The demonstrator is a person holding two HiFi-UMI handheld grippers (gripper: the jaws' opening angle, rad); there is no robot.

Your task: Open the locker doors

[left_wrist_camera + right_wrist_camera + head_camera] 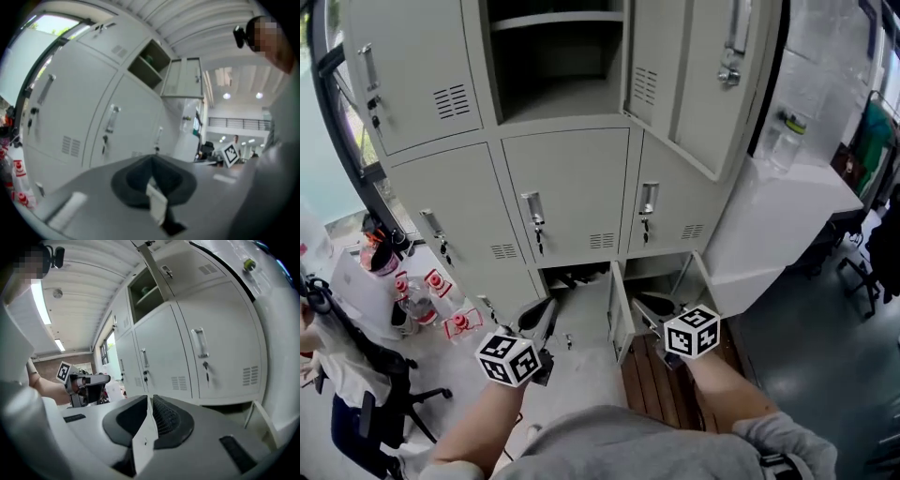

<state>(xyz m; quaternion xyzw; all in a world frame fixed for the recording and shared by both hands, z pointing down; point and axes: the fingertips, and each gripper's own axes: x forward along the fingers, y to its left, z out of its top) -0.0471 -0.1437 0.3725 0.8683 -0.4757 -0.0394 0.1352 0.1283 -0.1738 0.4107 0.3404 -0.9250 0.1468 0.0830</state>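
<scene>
A grey locker cabinet (567, 197) fills the head view. Its top middle compartment (558, 66) stands open, and the tall top right door (712, 84) is swung out. In the bottom row the middle door (620, 314) hangs open edge-on, and the right compartment (675, 272) is open too. The three middle-row doors and the top left door (412, 75) are closed. My left gripper (548, 307) is low in front of the bottom middle opening, jaws together and empty (151, 159). My right gripper (644, 301) is beside the open bottom door, also shut on nothing (149, 397).
Red-labelled bottles (441, 300) and an office chair (375, 394) stand on the floor at the left. A white cabinet (787, 216) with a bottle (787, 131) on top adjoins the lockers on the right. Wooden flooring (647, 384) lies under my right arm.
</scene>
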